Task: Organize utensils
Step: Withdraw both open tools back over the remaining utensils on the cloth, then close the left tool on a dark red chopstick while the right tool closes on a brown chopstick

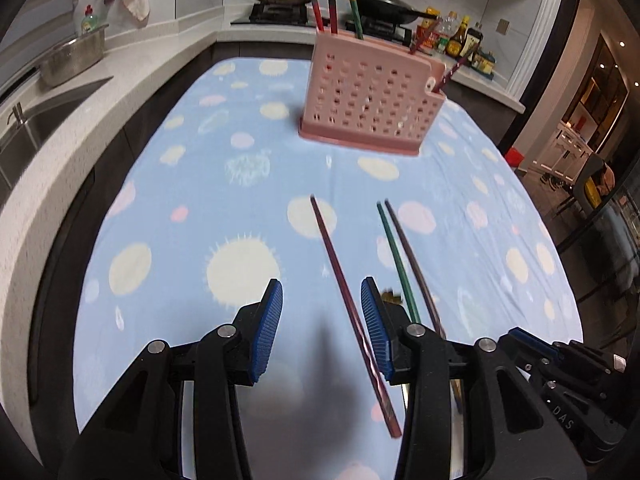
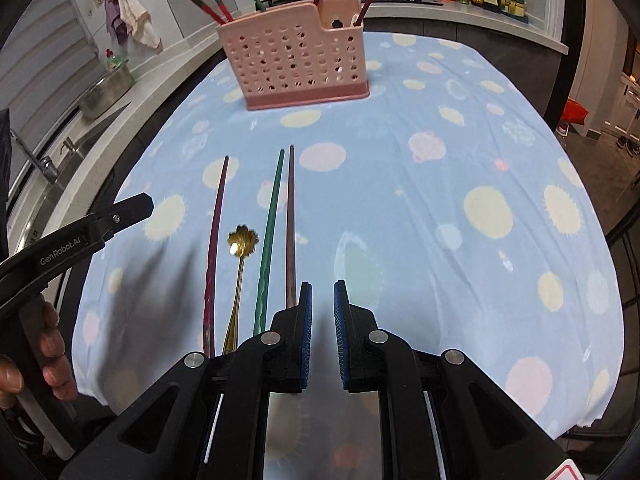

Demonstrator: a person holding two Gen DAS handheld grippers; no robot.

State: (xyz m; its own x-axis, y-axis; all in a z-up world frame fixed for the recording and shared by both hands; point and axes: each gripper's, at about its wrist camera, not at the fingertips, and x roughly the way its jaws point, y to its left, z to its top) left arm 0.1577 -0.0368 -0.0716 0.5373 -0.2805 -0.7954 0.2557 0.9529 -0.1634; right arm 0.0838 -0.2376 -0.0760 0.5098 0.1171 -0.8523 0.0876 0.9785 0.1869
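The left hand-held gripper (image 1: 322, 312) hangs wide open over a maroon chopstick (image 1: 344, 280) lying on the desk (image 1: 180, 216); the right hand-held gripper (image 2: 320, 304), slightly parted, holds nothing. Beyond, a pink basket (image 2: 296, 64) stands holding several upright chopsticks (image 2: 208, 4).

Three chopsticks (image 2: 276, 236) and a spoon (image 2: 240, 264) lie side by side before the holder (image 2: 296, 68).
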